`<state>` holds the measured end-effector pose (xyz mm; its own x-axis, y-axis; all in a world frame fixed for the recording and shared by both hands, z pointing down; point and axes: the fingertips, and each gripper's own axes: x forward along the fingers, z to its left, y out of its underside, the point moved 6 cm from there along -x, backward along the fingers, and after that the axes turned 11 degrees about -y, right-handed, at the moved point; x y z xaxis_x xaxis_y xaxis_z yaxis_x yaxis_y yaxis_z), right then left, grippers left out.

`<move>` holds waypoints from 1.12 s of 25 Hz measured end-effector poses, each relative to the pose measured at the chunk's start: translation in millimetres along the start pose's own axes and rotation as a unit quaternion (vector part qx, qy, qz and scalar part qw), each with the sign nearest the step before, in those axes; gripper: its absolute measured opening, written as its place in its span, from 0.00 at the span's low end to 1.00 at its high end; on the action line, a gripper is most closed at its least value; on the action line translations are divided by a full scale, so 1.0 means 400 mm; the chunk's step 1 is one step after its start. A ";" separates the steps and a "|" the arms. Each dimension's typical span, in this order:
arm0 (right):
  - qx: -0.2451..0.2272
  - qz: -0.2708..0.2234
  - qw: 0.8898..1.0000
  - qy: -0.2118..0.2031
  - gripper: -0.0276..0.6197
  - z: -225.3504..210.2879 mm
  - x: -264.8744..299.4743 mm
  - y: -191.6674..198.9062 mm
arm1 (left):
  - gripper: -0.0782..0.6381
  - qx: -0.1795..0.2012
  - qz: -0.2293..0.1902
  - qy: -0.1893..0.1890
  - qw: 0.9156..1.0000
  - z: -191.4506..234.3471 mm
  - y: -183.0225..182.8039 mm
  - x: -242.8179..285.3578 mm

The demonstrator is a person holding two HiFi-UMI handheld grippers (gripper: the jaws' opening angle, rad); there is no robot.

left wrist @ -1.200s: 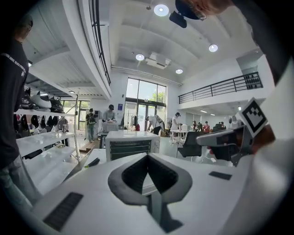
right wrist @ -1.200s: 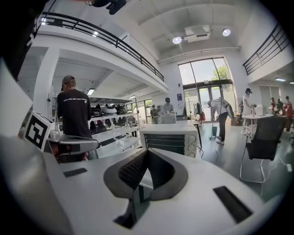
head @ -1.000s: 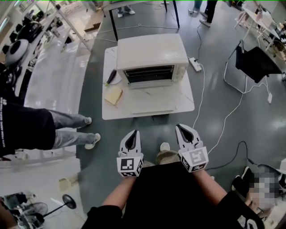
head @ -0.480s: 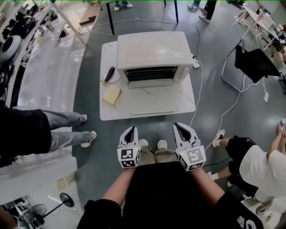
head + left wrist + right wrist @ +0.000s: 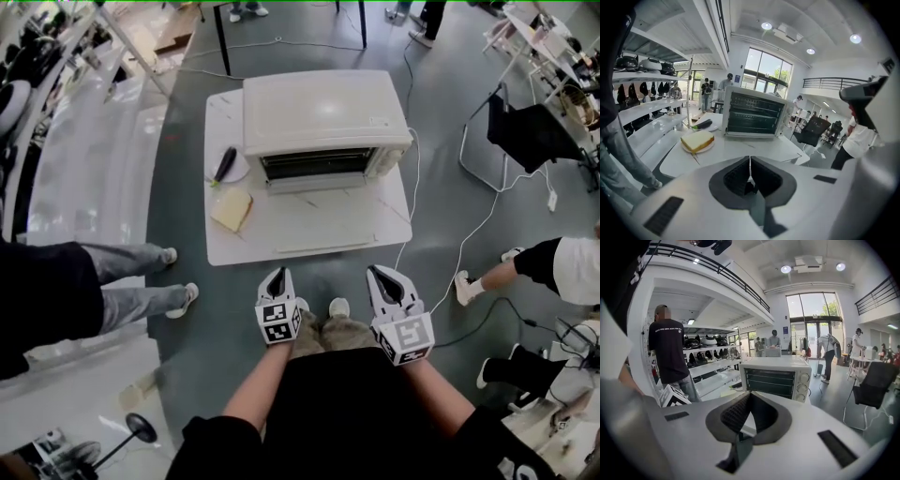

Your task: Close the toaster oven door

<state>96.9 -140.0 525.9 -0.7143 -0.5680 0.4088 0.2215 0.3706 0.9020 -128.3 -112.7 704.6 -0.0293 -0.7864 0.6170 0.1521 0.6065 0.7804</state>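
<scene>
A white toaster oven (image 5: 323,117) stands on a low white table (image 5: 375,220). Its front shows bare racks (image 5: 752,115), and its glass door seems to lie folded down flat in front of it. Both grippers hover short of the table's near edge, above the person's shoes, and point at the oven. My left gripper (image 5: 276,279) is shut with nothing in it, its pads (image 5: 749,169) pressed together. My right gripper (image 5: 384,275) is also shut and empty; in the right gripper view the oven (image 5: 777,375) stands straight ahead beyond the jaws.
A slice of bread on a plate (image 5: 232,210) and a dark long item on another plate (image 5: 225,164) lie left of the oven. A white cable (image 5: 412,220) trails off the table's right side. A black chair (image 5: 525,136) stands right. People stand left (image 5: 56,291) and right (image 5: 553,262).
The left gripper has sunk and now looks smaller in the head view. The right gripper has shifted a little. The table sits closer to the grippers, and a person at the right has moved.
</scene>
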 end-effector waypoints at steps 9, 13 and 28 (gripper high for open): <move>0.006 0.008 1.000 0.004 0.08 0.006 0.039 0.016 | 0.14 -0.005 0.033 -0.005 0.999 0.032 0.065 0.109; 0.013 0.016 1.000 0.006 0.08 -0.001 0.054 0.031 | 0.16 -0.007 0.042 -0.002 0.999 0.037 0.079 0.145; 0.026 0.039 0.999 0.003 0.07 0.021 0.093 0.043 | 0.30 -0.015 0.085 0.009 0.996 0.068 0.117 0.283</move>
<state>68.5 -148.7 555.5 -0.6927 -0.5399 0.4782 0.2413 0.4514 0.8591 -151.3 -170.1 813.6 0.0165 -0.6754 0.7373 0.1830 0.7270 0.6618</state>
